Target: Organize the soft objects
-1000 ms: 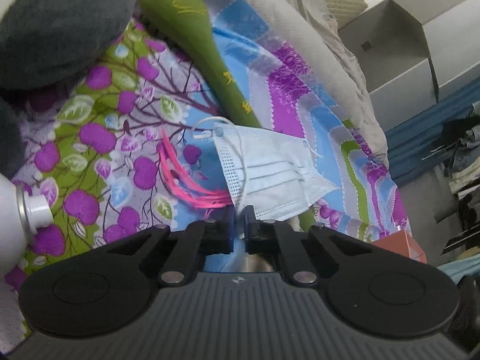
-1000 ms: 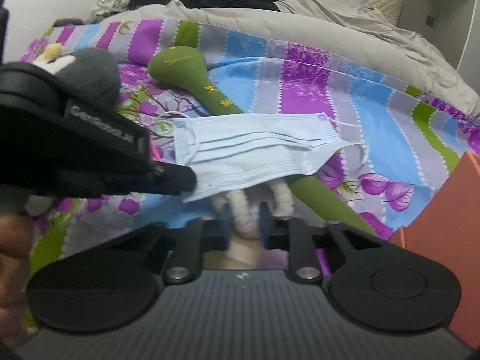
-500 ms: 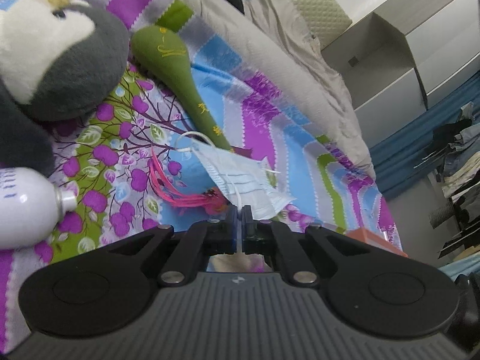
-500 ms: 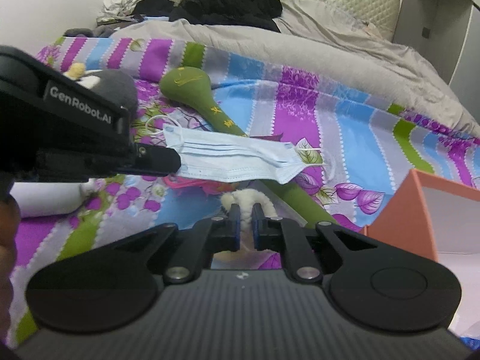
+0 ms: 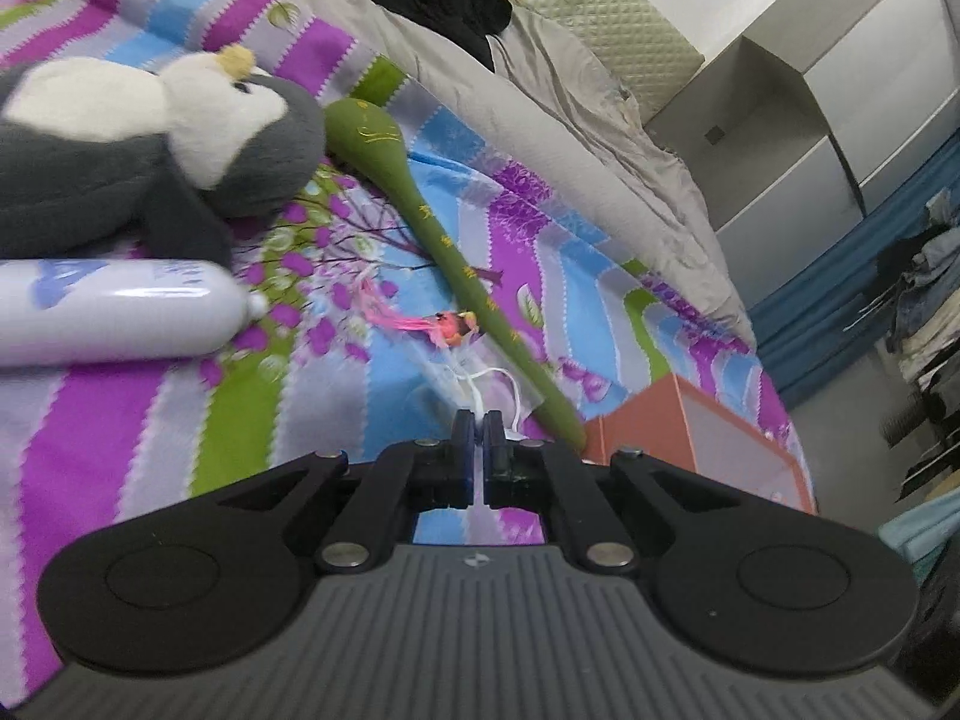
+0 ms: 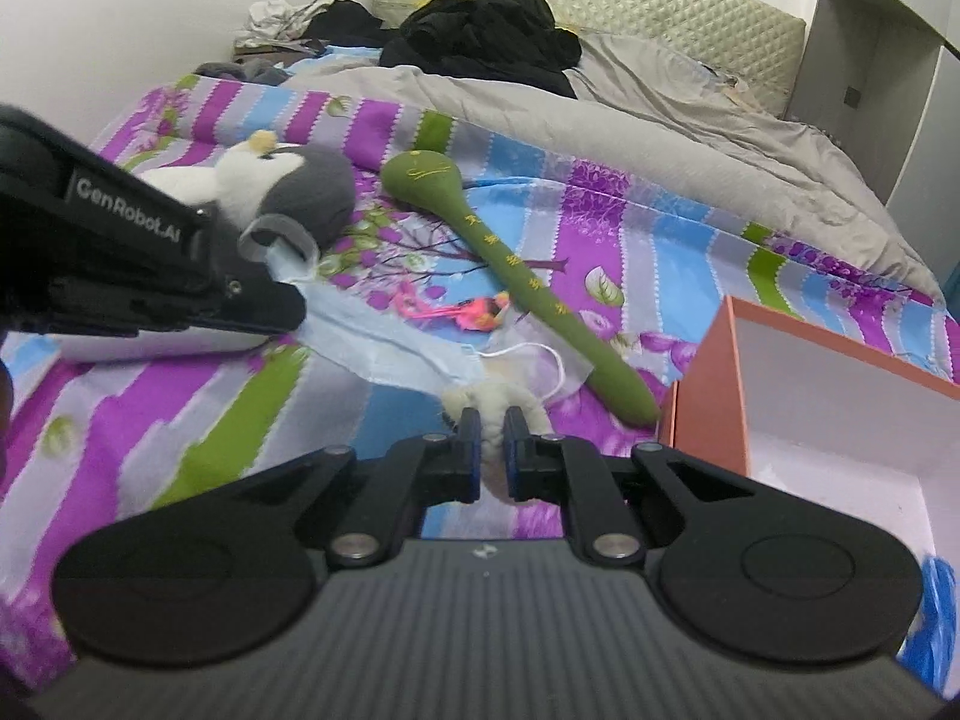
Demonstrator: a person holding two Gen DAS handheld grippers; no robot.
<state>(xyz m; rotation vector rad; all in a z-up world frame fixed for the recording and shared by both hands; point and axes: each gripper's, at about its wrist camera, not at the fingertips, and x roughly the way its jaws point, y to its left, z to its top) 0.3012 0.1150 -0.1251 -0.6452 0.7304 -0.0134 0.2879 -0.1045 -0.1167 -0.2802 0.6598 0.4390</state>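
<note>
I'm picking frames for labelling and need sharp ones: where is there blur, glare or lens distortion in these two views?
Left wrist view: the white bottle is smeared by motion blur with a glare streak along it, and the face mask is blurred; the cabinet bends from fisheye distortion. Right wrist view: sharper overall, though the face mask is soft and the headboard curves.

Both wrist views look low and forward across the striped bedspread (image 5: 150, 420) toward the headboard (image 6: 660, 18), close to the bedding. Both share the green padded mallet (image 5: 444, 240), penguin plush (image 6: 300, 180) and orange box (image 6: 708, 384).
</note>
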